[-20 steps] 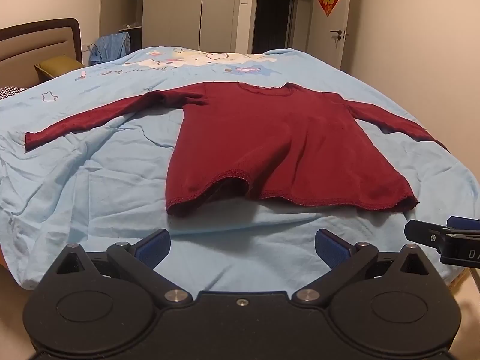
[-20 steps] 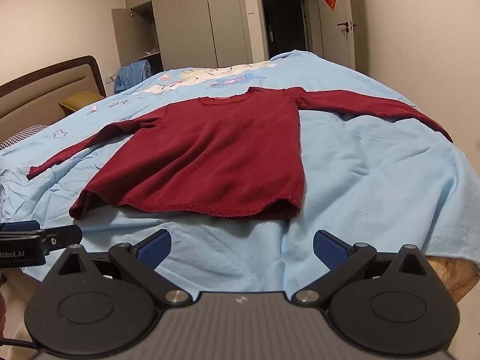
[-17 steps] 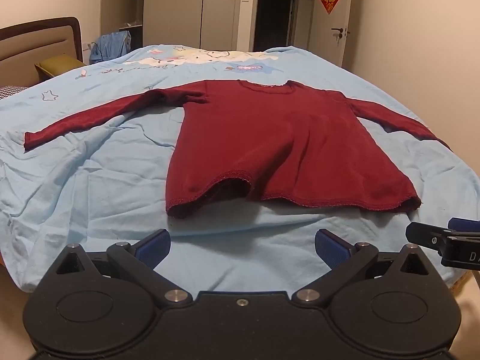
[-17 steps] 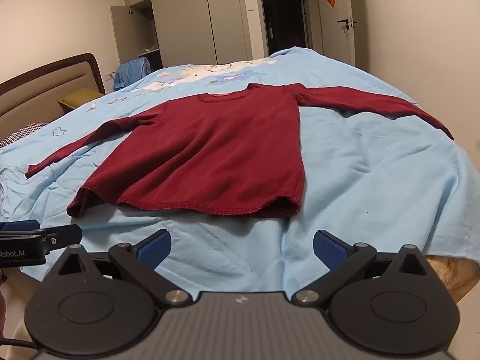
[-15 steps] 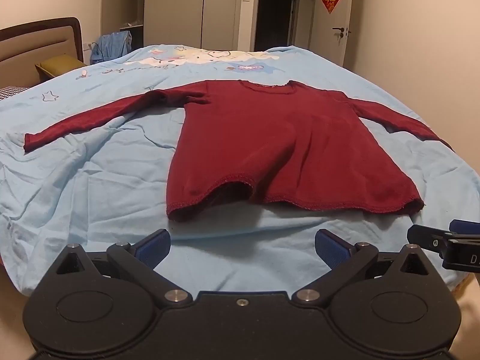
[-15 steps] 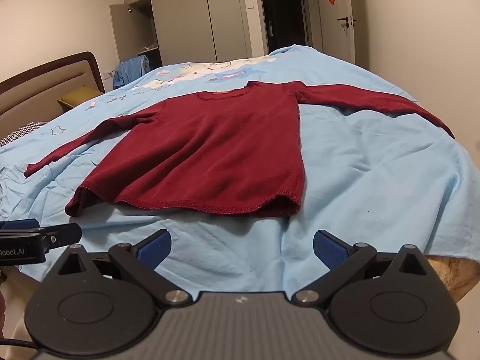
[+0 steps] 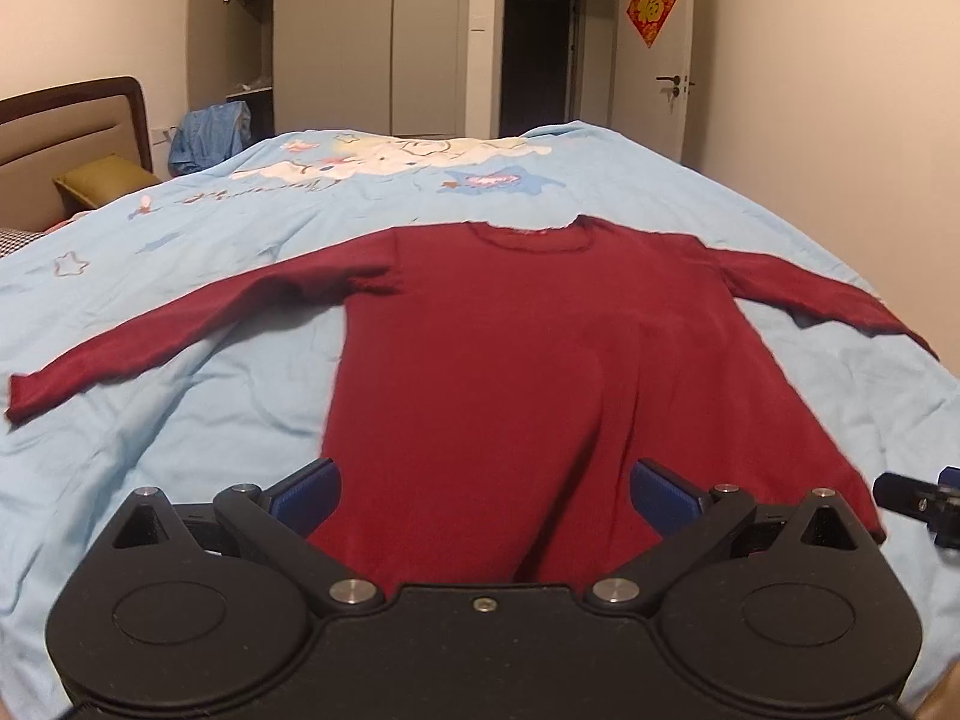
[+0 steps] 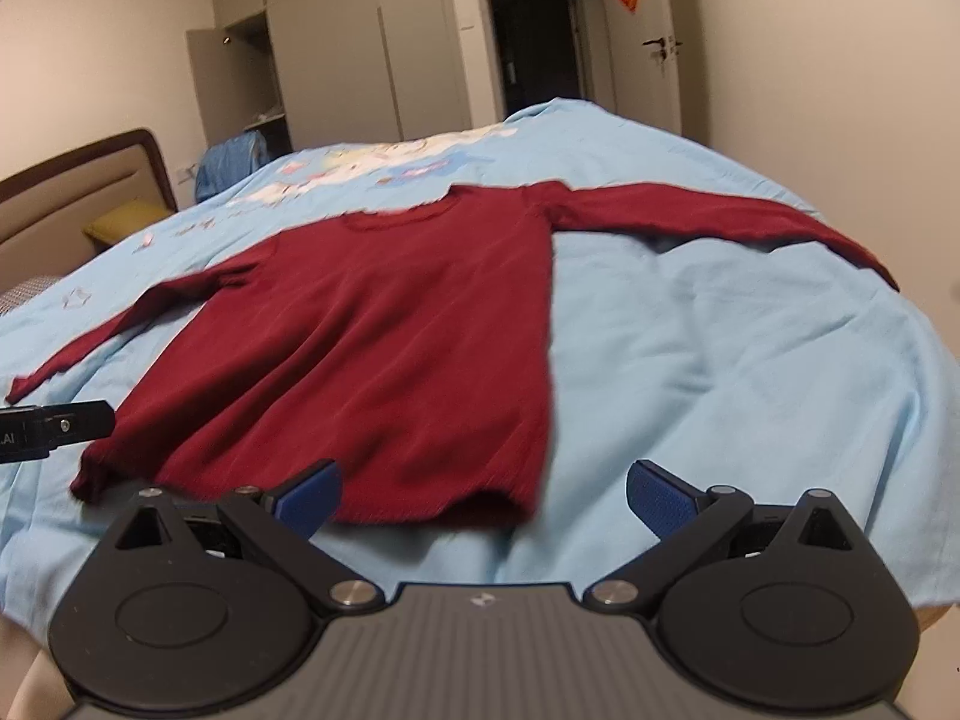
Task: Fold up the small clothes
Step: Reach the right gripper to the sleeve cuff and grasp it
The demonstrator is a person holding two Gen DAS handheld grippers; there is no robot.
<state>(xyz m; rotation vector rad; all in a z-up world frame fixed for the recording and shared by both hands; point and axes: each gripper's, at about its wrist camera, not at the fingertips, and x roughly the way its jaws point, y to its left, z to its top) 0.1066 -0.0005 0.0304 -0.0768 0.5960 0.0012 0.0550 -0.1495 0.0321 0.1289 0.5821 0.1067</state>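
Observation:
A dark red long-sleeved top [image 7: 540, 360] lies flat on the light blue bedspread [image 7: 180, 420], sleeves spread out to both sides, neckline far from me. It also shows in the right wrist view [image 8: 384, 348]. My left gripper [image 7: 485, 495] is open and empty, hovering over the left part of the hem. My right gripper [image 8: 483, 495] is open and empty, over the hem's right corner. Each gripper's tip shows at the edge of the other's view: the right one [image 7: 918, 498] and the left one [image 8: 54, 426].
The bed's right edge drops off near the wall [image 8: 900, 360]. A brown headboard [image 7: 72, 132] and an olive pillow [image 7: 102, 180] are at the left. Wardrobes [image 7: 360, 42], a dark doorway [image 7: 540, 54] and a door [image 7: 666, 60] stand beyond the bed.
Both grippers have moved forward and closer to the top, from short of the hem to over it. Both stayed open. The top has not moved.

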